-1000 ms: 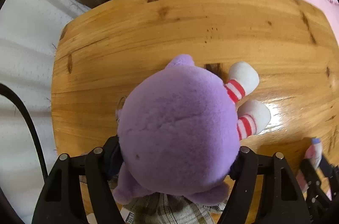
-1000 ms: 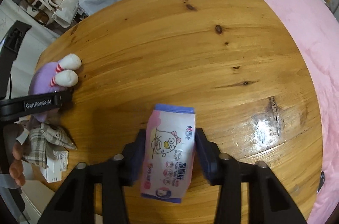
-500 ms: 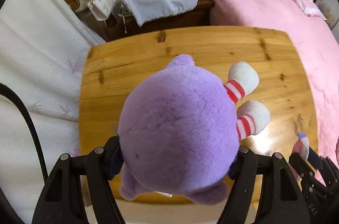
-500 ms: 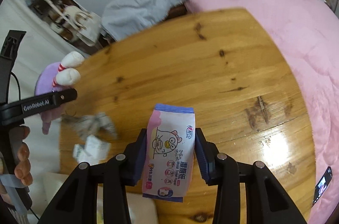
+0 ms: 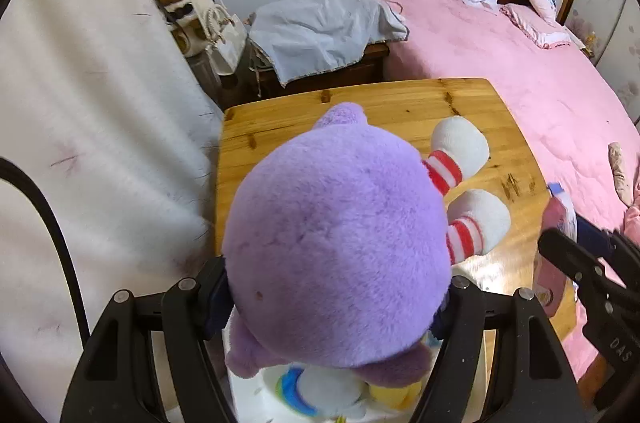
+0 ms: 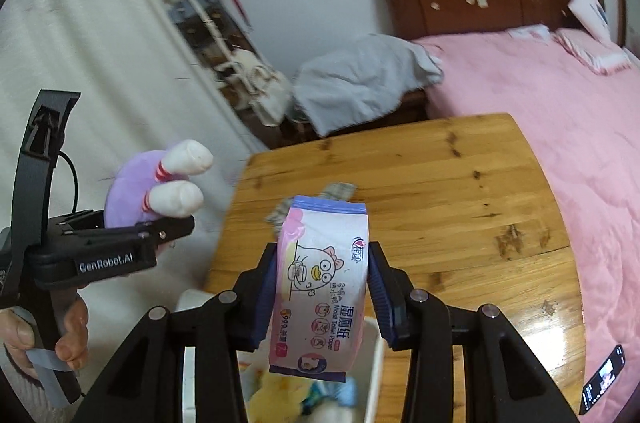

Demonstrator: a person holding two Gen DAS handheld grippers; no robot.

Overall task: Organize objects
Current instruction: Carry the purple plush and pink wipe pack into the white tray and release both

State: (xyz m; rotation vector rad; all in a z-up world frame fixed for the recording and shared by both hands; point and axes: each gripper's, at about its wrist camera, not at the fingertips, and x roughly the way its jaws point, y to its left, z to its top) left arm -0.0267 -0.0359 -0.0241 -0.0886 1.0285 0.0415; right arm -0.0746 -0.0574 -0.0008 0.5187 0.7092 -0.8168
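- The left gripper (image 5: 338, 307) has its fingers (image 5: 214, 297) clamped on the round body of the purple plush toy (image 5: 340, 255), whose striped legs stick forward; a broad squeeze suits so soft a thing.
- The right gripper (image 6: 320, 297) has its fingers (image 6: 266, 293) pressed on both sides of the wet-wipes pack (image 6: 320, 287), held upright by its narrow width.
- Both things hang clear above the bench (image 6: 440, 191).
- Directly beneath sits a white bin (image 6: 374, 351) already holding bright toys, likely the drop target.
- A crumpled checked cloth (image 6: 340, 189) lies on the bench behind the pack.
- A phone (image 6: 602, 385) lies at the bench's right edge, beside the pink bed (image 6: 540, 95).
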